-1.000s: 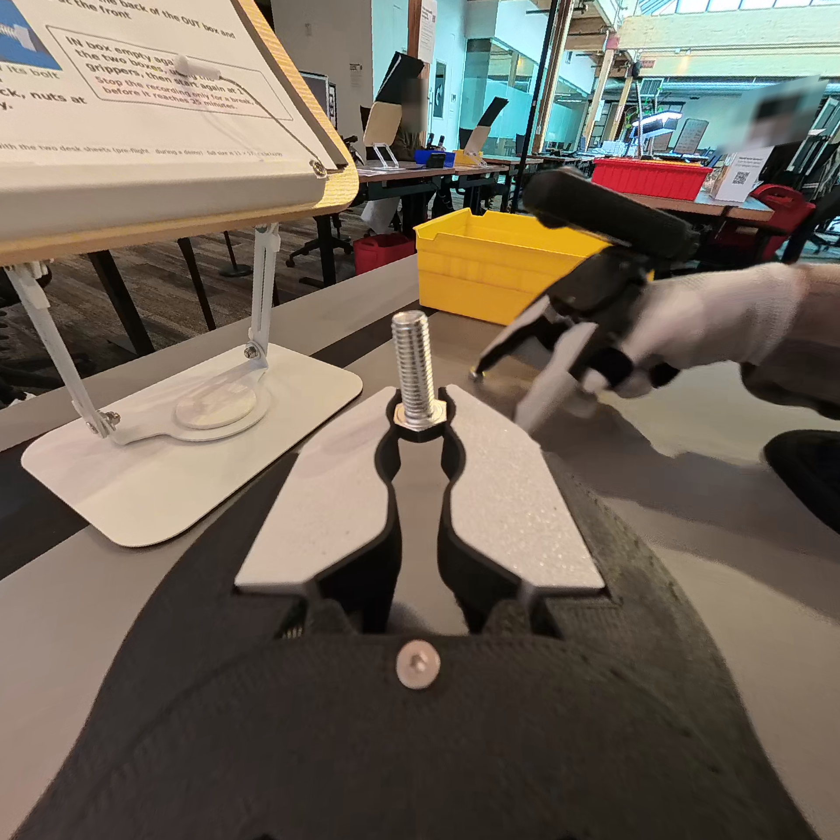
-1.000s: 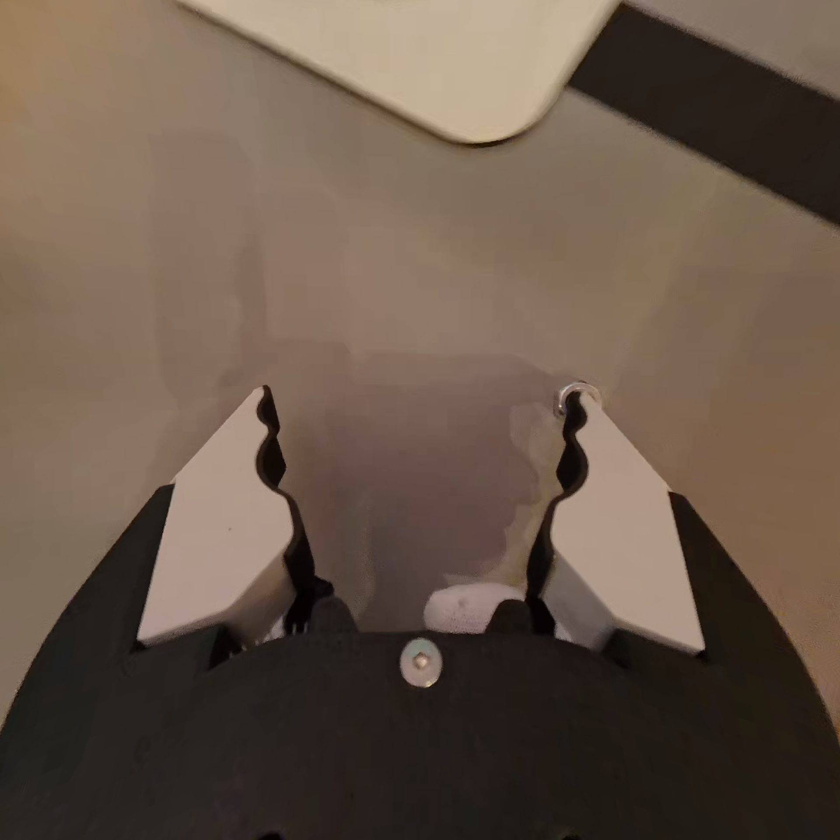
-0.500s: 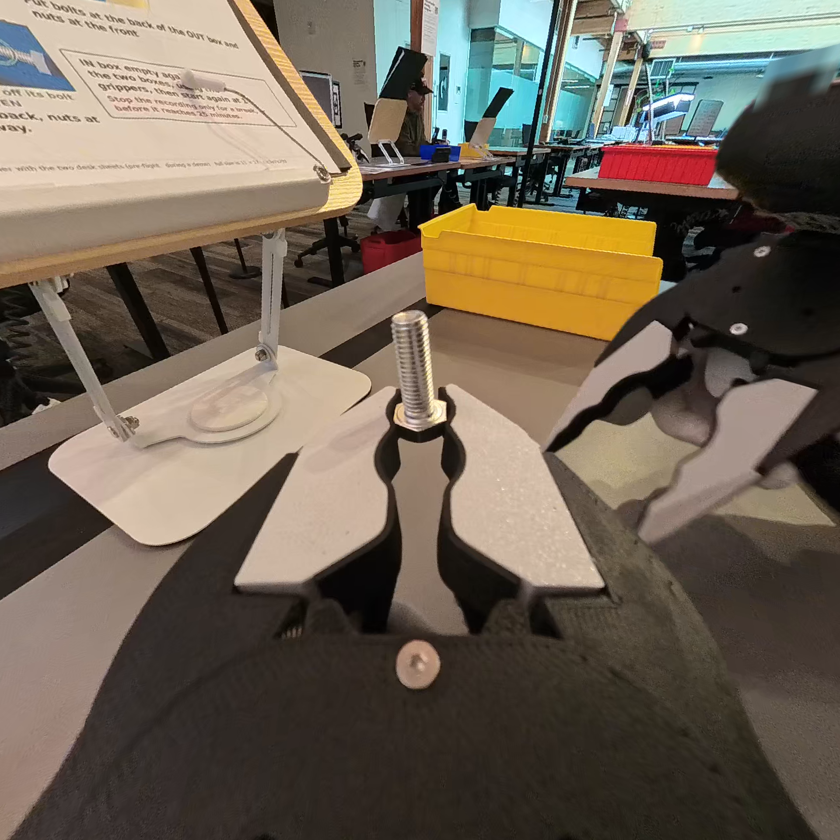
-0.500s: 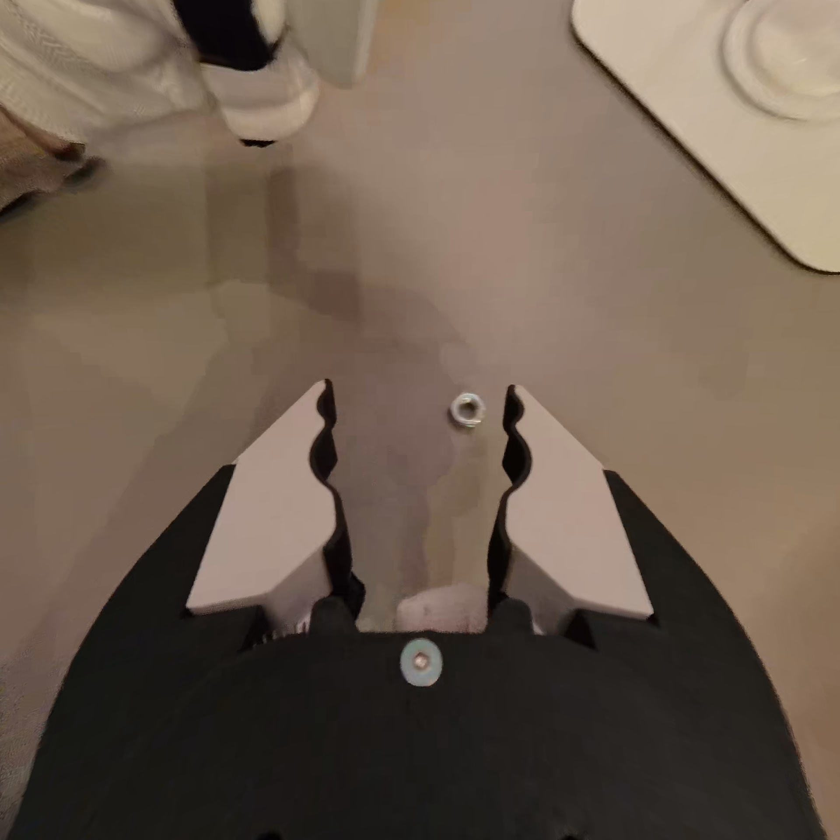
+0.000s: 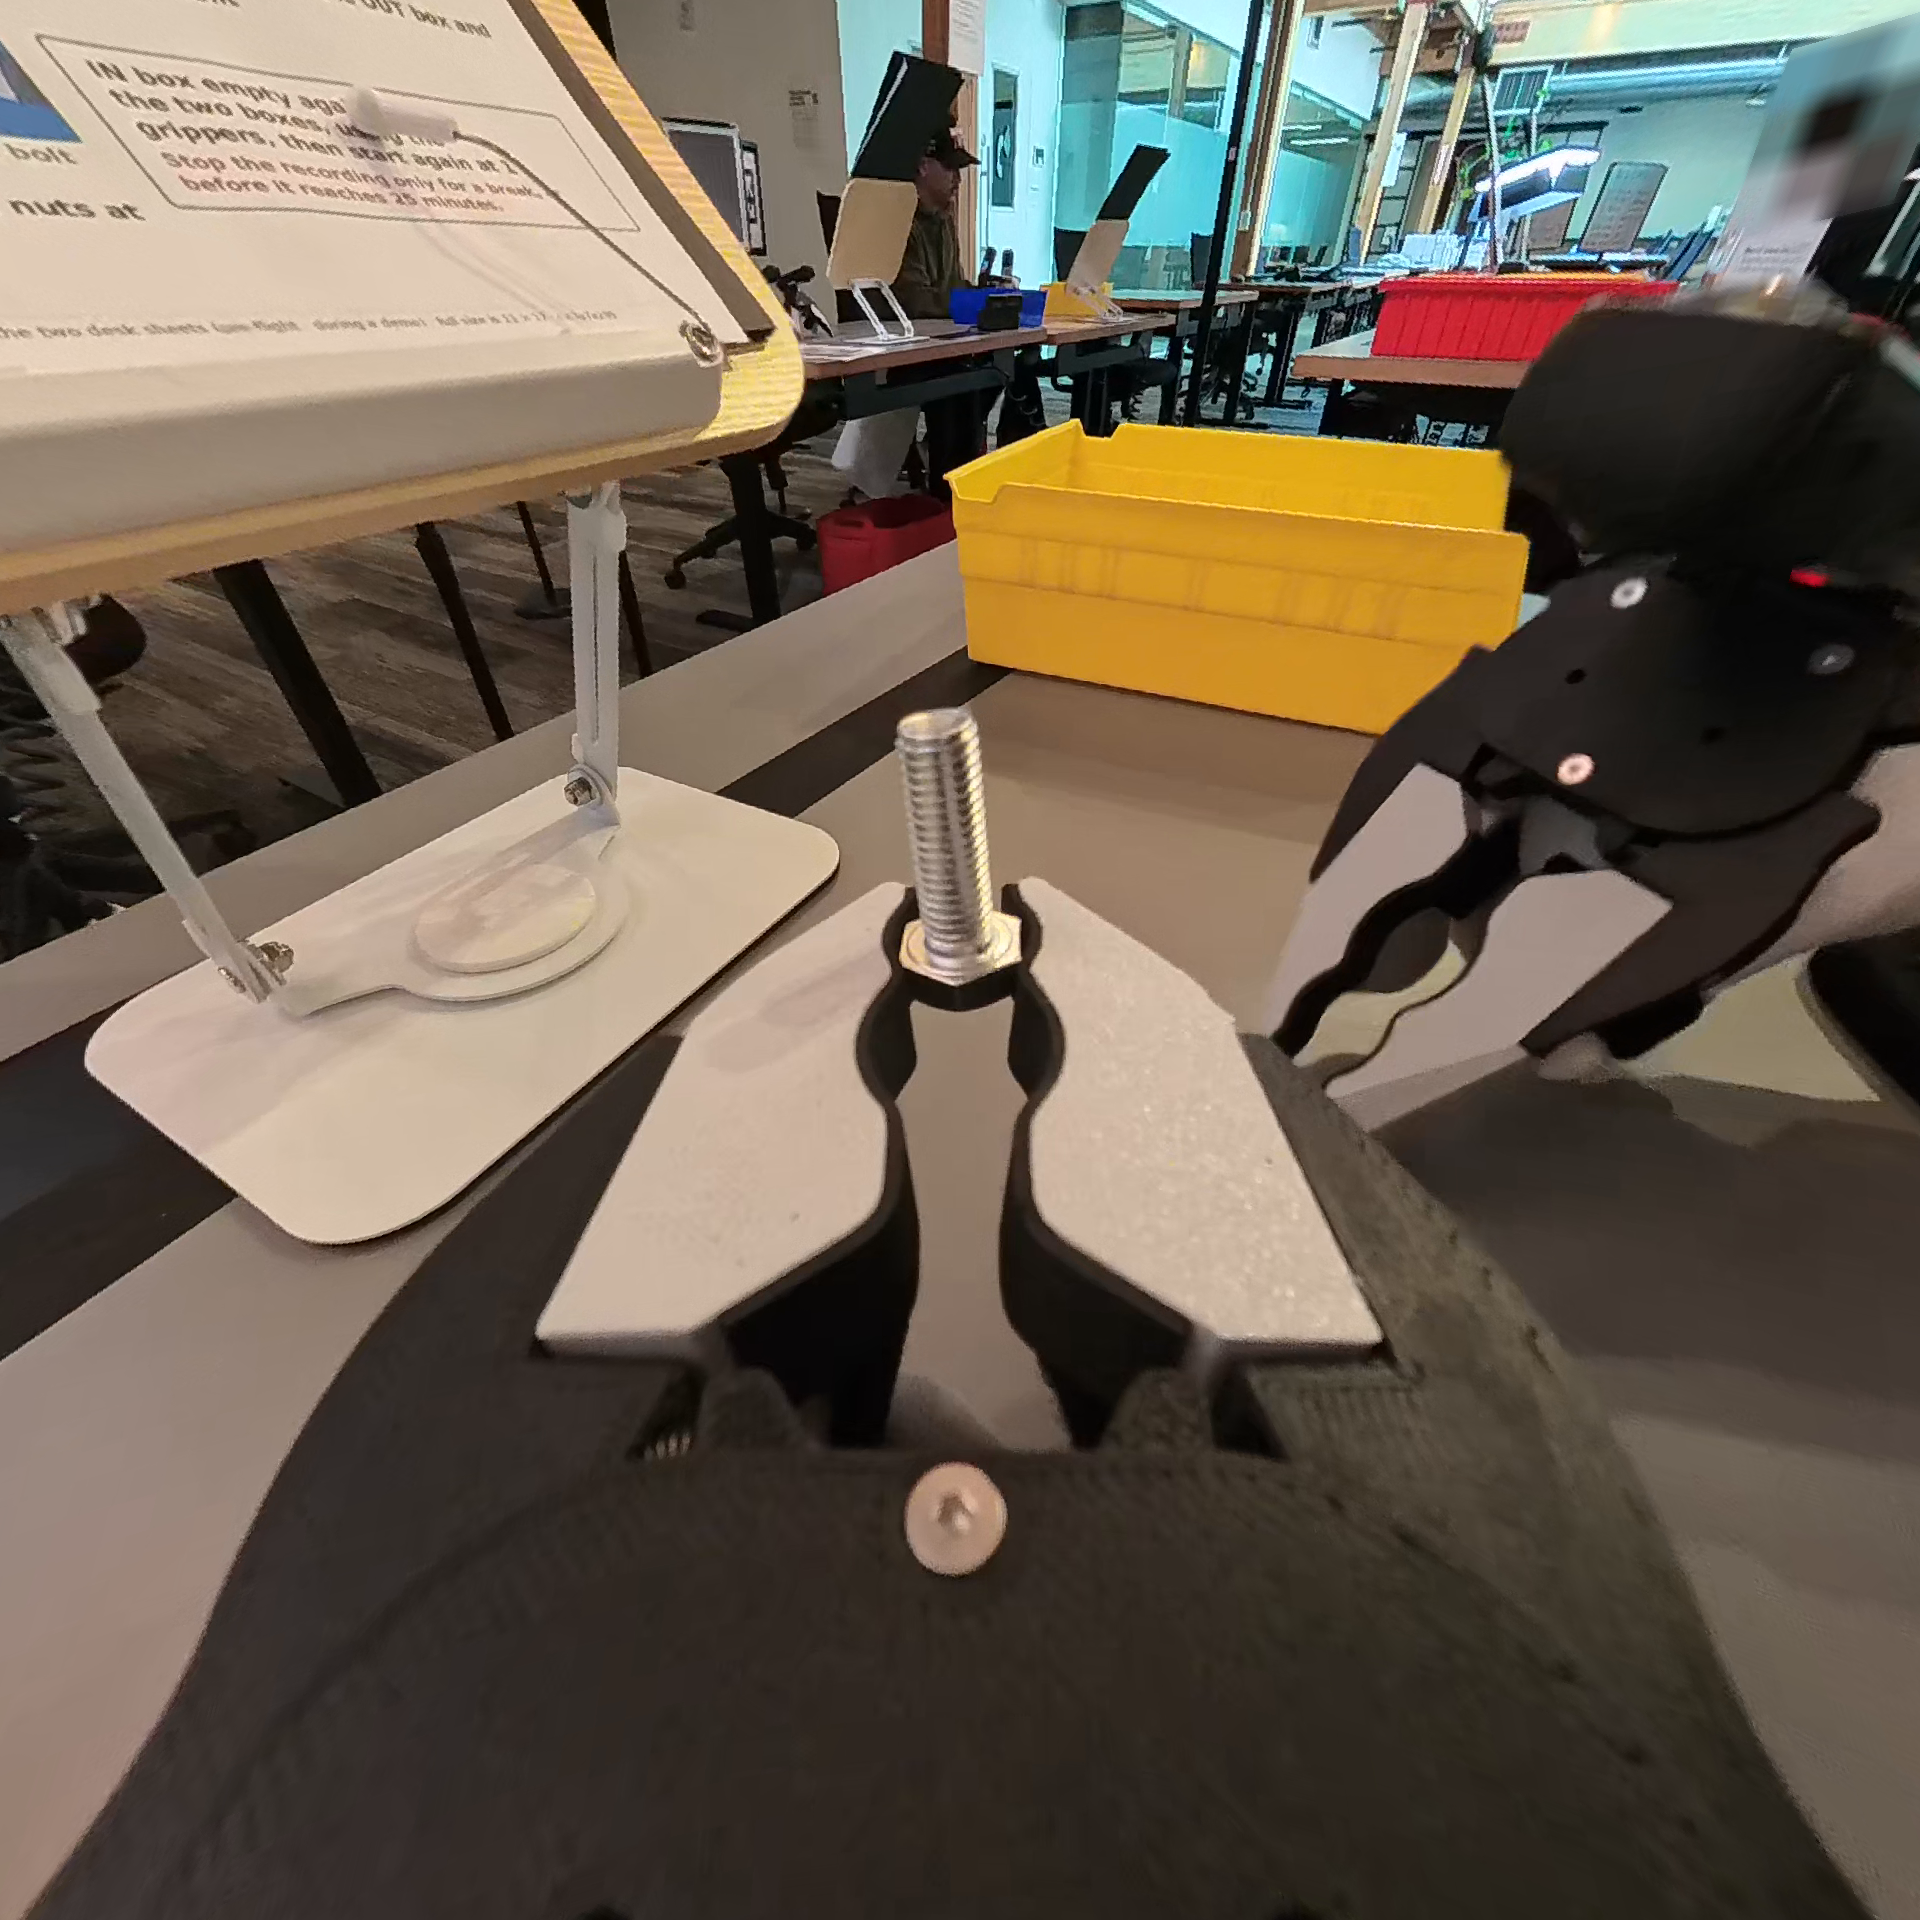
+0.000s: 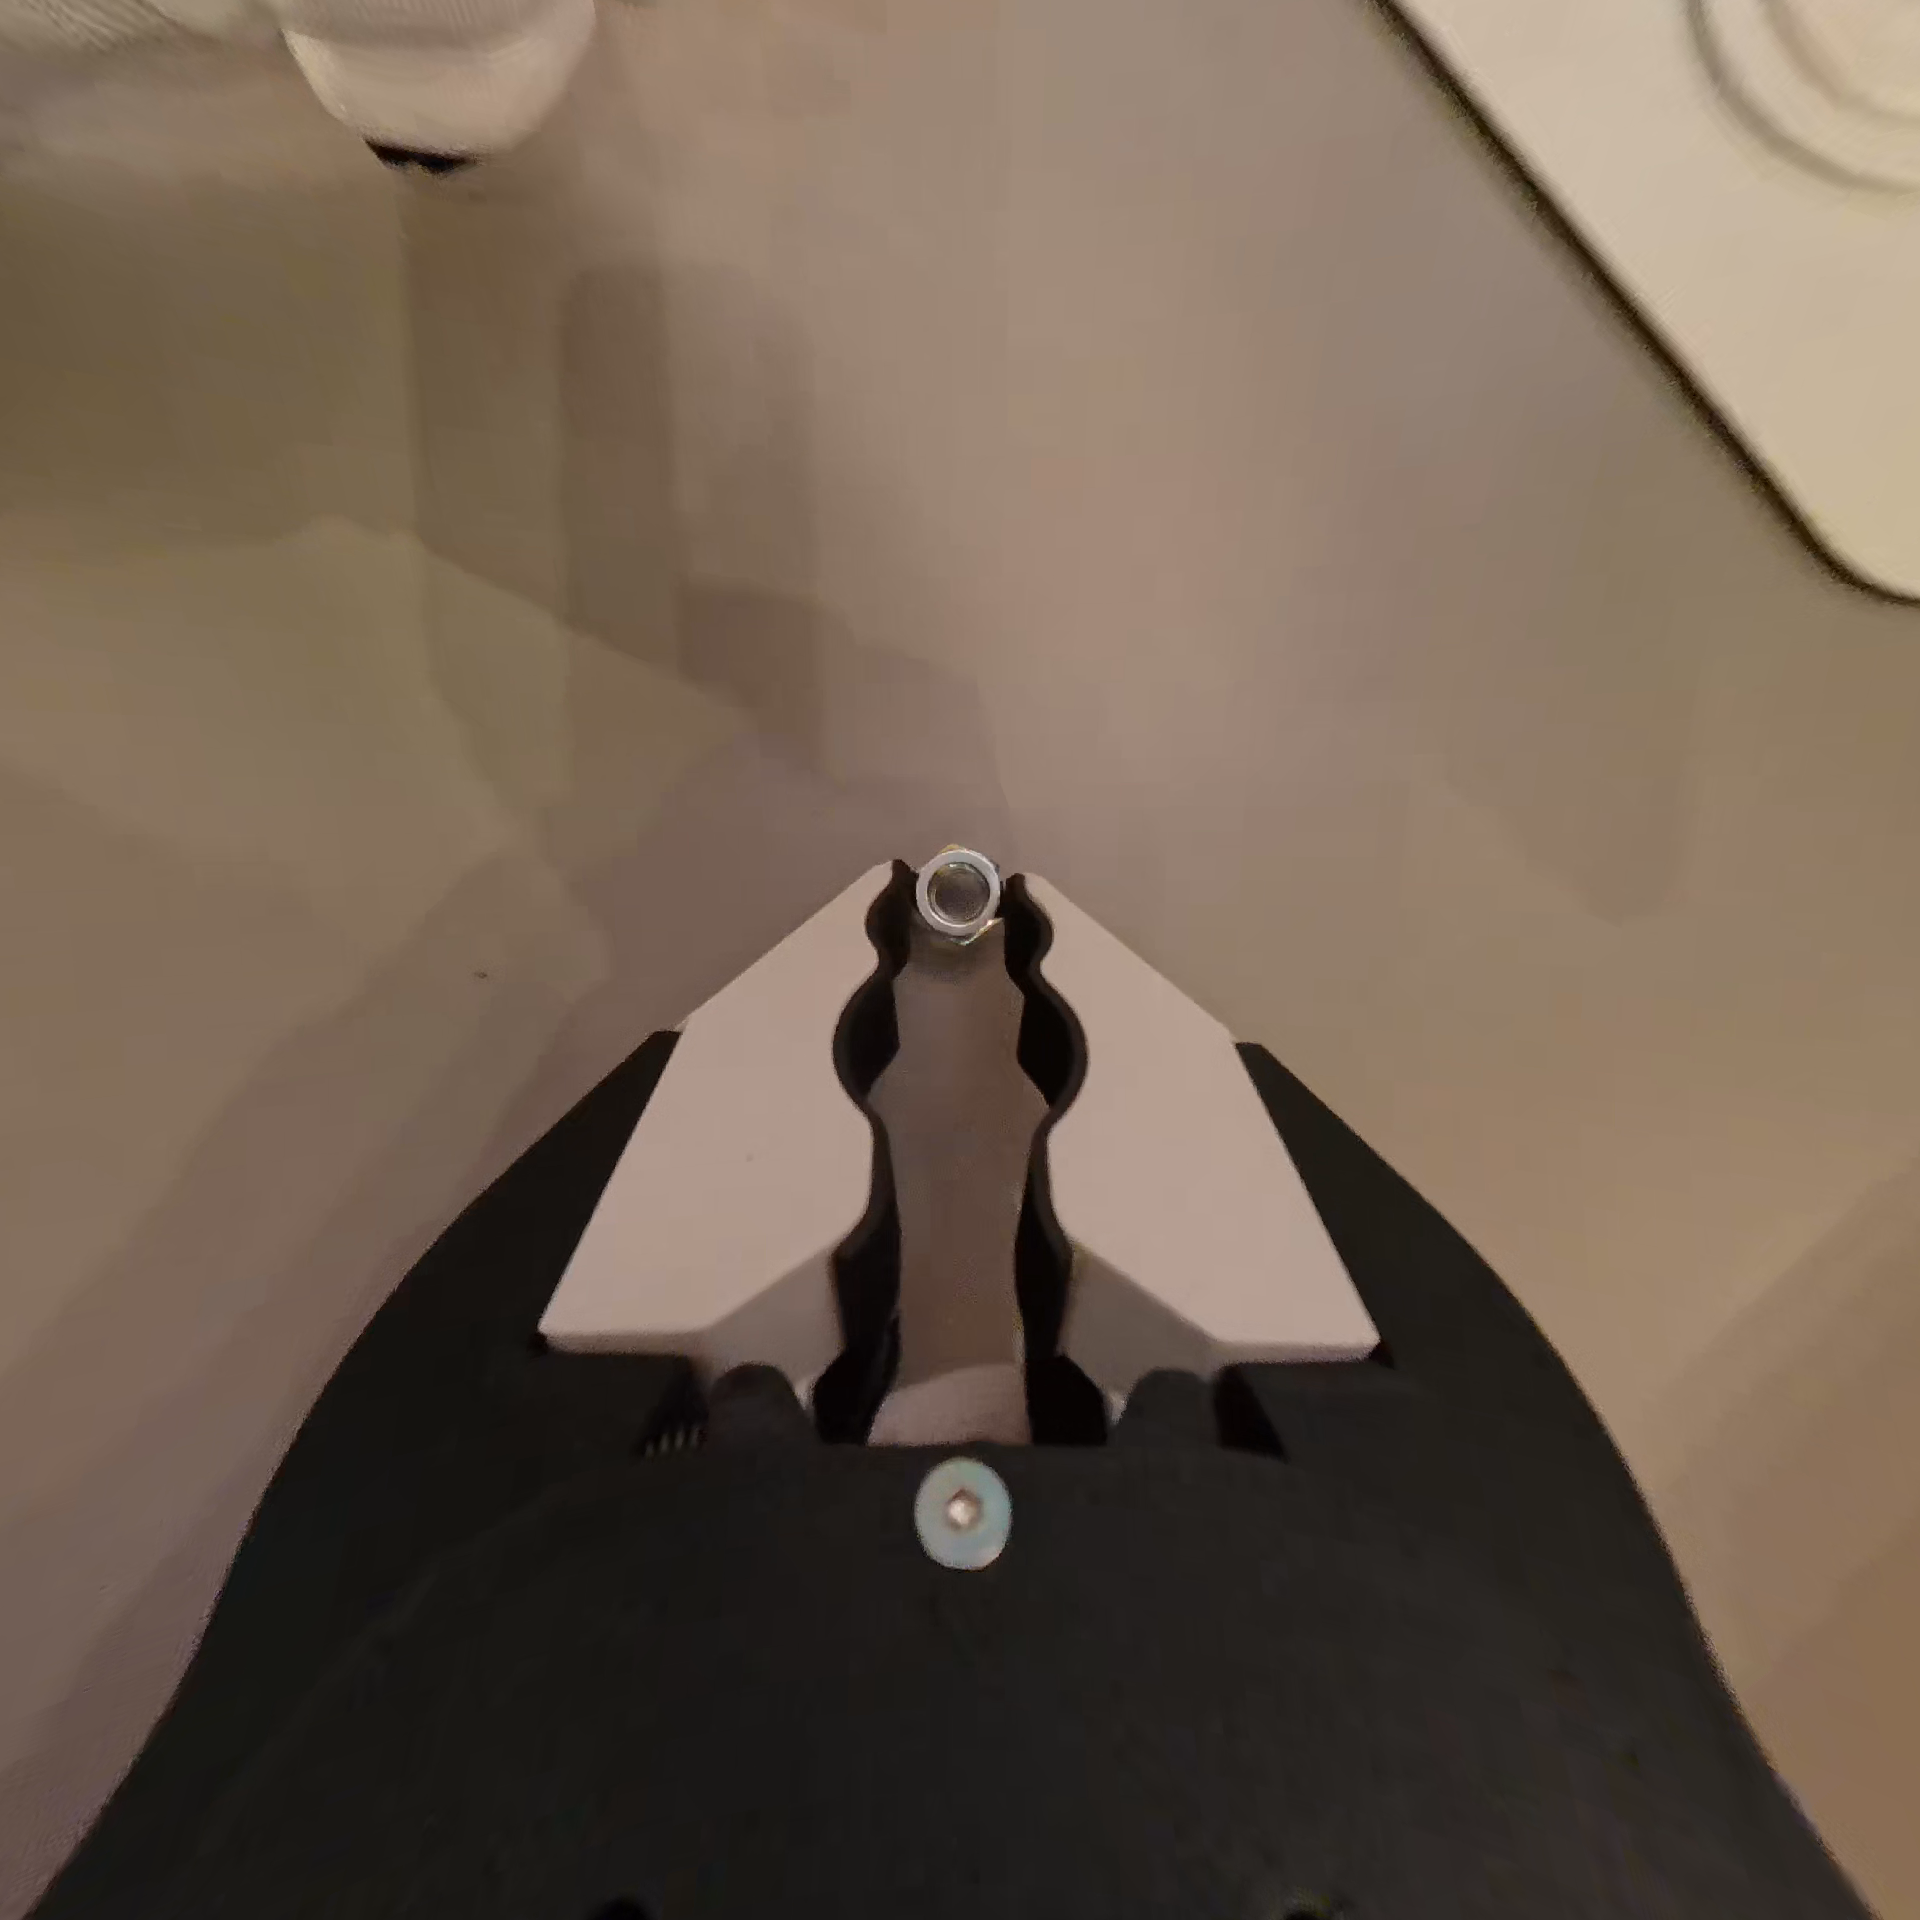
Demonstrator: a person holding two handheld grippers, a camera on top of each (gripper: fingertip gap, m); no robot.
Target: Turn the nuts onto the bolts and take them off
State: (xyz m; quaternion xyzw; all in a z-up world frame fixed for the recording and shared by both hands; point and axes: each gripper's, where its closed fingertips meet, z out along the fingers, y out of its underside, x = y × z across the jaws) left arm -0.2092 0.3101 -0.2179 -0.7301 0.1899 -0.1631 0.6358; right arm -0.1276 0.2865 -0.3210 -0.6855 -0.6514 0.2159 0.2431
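**Bolt upright in the left gripper, nut pinched in the right**

The left wrist view looks low across a grey table [image 5: 1195, 831]. The left gripper [image 5: 958, 961] is closed on the hexagonal head of a silver bolt [image 5: 943, 831], which stands upright with its ribbed threaded shank pointing up, bare of any nut. The fingers [image 5: 758, 1132] are flat, pale and grainy on top, with black wavy inner edges, set in a rough black body.

Only this view shows the surroundings — a white document stand [image 5: 457, 997] with a smooth rounded base plate and thin hinged legs carrying a tilted printed sheet at the left, a glossy yellow plastic bin [image 5: 1236, 582] on the table behind the bolt, and a red bin [image 5: 1496, 317] on a farther desk in an open office. It also shows the right gripper [image 5: 1320, 1013] from outside, angled down at the right with its tips near the table, just beside the left gripper.

The right wrist view looks almost straight down and shows what the other hides: the right gripper [image 6: 958, 899] is closed on a small shiny hex nut [image 6: 958, 896] clamped at the very fingertips, its round hole facing the camera, over the matte grey-beige table [image 6: 1247, 623]. A corner of the stand's white base [image 6: 1714, 260] sits at top right, and a white gloved fingertip [image 6: 436, 83] shows at top left.
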